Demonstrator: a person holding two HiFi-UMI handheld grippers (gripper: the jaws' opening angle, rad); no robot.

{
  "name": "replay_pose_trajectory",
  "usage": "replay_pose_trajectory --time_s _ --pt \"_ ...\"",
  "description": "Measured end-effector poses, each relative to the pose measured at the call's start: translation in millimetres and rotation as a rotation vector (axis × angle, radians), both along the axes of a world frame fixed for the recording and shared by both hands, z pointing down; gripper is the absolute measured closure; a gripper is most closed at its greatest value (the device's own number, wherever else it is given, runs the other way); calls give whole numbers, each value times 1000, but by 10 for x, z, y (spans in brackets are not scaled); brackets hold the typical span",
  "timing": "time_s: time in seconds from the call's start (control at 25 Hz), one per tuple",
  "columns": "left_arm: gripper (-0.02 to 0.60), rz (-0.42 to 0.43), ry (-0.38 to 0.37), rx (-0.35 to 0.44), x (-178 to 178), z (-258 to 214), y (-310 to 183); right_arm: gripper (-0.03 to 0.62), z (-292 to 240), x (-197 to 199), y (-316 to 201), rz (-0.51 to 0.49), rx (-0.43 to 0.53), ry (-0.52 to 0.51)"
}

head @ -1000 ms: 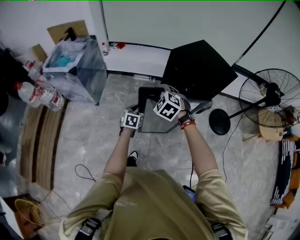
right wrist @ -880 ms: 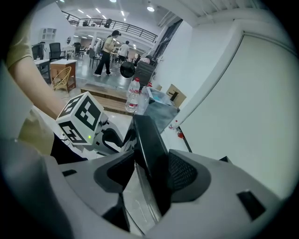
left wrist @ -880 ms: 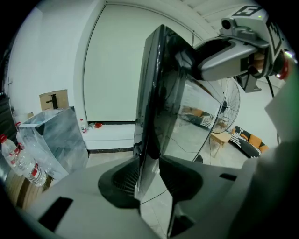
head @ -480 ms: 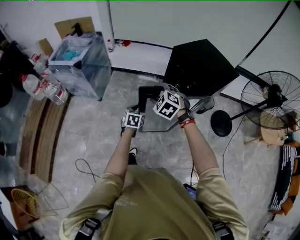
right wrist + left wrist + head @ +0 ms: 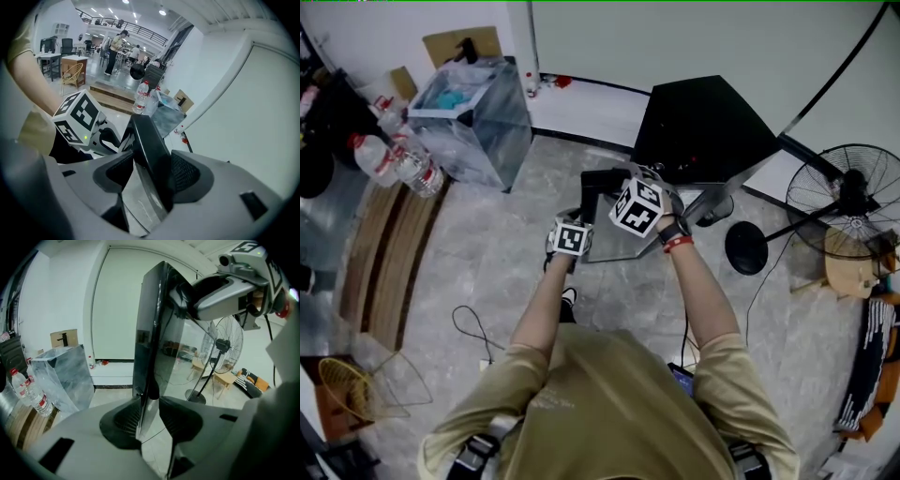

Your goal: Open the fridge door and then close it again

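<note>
Head view is being filled by a person's two forearms, stretched out over a grey marbled floor [image 5: 487,253] toward a small black fridge [image 5: 703,127]. The fridge is being shown standing on that floor by the far white wall, right of centre. The fridge door [image 5: 609,239] is being held swung open toward the near left, and both tools are being set on its free edge. In the left gripper view, the left tool [image 5: 150,414] is being closed on the door's thin edge, which is being pinched between the two pads with the jaws part-way apart. In the right gripper view, the right tool [image 5: 151,171] is being opened. A thicker dark edge of the door is being straddled by its jaws, with the right pad close against it and a gap at the left pad. A standing fan [image 5: 848,192] is being shown right of the fridge, and a clear plastic bin [image 5: 473,122] and water bottles [image 5: 398,159] at the far left.
</note>
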State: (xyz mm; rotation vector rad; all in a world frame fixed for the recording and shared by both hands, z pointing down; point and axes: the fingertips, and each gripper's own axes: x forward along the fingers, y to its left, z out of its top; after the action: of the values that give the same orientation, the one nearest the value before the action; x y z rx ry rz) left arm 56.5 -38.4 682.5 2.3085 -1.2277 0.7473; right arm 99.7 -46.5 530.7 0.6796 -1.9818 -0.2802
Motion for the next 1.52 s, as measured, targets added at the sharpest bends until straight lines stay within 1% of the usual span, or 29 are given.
replay_pose_trajectory --time_s 0.16,0.28,0.76,1.08,1.32,1.52 --pt "453 -3 12 -9 24 19 242 336 12 -7 206 -19 5 16" --pt "457 -12 6 -6 14 26 407 333 30 -5 364 -34 5 26" --pt "465 -46 18 -25 113 52 907 322 24 52 791 -116 11 59" --pt "473 -65 16 -29 199 37 1196 315 26 105 1031 -152 21 87" --pt "479 -74 2 -22 265 50 1360 309 56 151 1181 -168 31 109" --pt "482 -46 6 -24 330 41 1465 304 45 217 1266 -179 53 114"
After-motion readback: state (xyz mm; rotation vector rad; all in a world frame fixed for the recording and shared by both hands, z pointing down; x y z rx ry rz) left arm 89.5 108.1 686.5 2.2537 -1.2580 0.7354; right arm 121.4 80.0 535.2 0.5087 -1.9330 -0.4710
